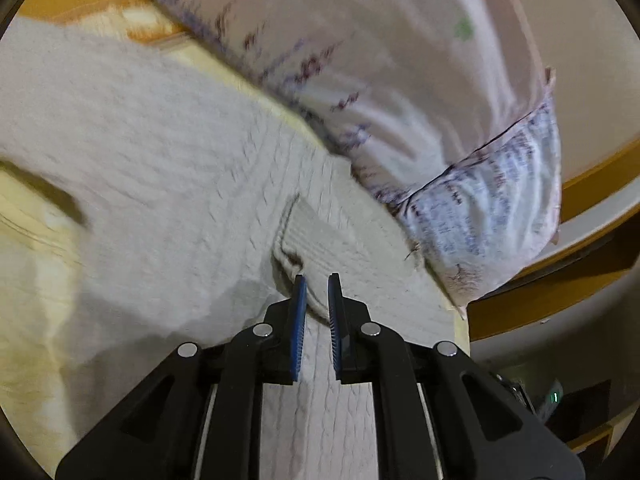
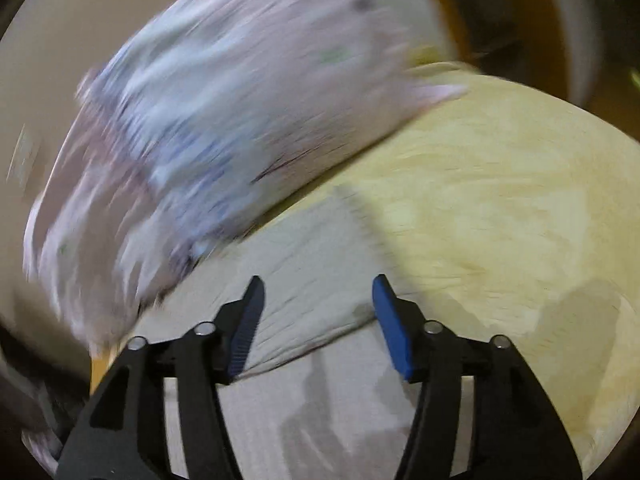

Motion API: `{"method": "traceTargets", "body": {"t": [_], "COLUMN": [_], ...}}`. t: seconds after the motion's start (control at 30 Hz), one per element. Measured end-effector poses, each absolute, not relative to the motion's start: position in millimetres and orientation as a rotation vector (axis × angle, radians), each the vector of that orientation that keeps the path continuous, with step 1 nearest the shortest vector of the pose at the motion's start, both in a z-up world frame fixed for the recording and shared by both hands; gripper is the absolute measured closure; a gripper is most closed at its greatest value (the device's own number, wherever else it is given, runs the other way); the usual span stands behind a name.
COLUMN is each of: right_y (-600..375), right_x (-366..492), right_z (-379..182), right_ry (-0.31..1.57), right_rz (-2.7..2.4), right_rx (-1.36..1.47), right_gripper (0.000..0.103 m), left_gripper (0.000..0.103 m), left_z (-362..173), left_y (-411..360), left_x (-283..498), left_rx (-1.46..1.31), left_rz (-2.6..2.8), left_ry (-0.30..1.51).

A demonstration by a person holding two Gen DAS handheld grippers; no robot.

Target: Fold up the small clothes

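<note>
A cream cable-knit sweater (image 1: 152, 152) lies spread on the pale yellow bed cover (image 1: 24, 288). My left gripper (image 1: 317, 280) is shut on a fold of the sweater at its ribbed cuff (image 1: 316, 236), with knit pinched between the blue pads (image 1: 299, 320). In the right wrist view the same sweater (image 2: 312, 264) lies under my right gripper (image 2: 318, 280), which is open and empty just above the fabric. This view is blurred by motion.
A pink pillow with a printed blue-and-purple band (image 1: 400, 80) lies against the sweater's far edge, also in the right wrist view (image 2: 192, 152). An orange-brown wooden bed frame (image 1: 560, 304) and a beige wall (image 1: 592, 60) lie beyond. The yellow cover (image 2: 500, 208) spreads right.
</note>
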State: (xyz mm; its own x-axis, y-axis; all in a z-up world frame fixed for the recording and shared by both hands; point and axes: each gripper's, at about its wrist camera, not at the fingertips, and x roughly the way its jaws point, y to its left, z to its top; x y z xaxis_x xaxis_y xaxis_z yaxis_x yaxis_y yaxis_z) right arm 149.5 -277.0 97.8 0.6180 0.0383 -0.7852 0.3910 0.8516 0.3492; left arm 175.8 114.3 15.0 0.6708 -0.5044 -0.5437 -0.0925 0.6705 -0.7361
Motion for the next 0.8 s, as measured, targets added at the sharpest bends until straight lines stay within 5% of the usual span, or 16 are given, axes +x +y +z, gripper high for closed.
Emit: {"method": "traceTargets", "body": {"t": [0.03,0.07,0.1,0.23,0.37,0.8], "right_y": [-261,-251,-239,-205,-192,-198], "right_x": [164,172,179,200,200,196], "right_z": [92,88,84,58,53,54], "right_ry": [0.951,0.981,1.010,1.142,1.128,1.109], "right_rz": [-0.161,-0.135,-0.112,-0.040,-0.022,-0.034], "right_rx": [0.485,0.450,0.410,0.310,0.256,0.338], "right_gripper": [0.045,0.045,0.045,0.043,0.027,0.025], "left_gripper": [0.075,0.051,0.037,0.037,0.037,0.045], "left_z": [20,24,26,32,25,-11], "left_y": [125,134,145,205,270,335], "left_x": [168,162,155,120,99,106], "left_rx": [-0.814,-0.814,-0.815,-0.840,-0.918,-1.198], "left_rz": [-0.254,-0.236,-0.206,-0.077,0.059,0.156], "left_ry": [0.803,0.789,0.772,0.687,0.670,0.664]}}
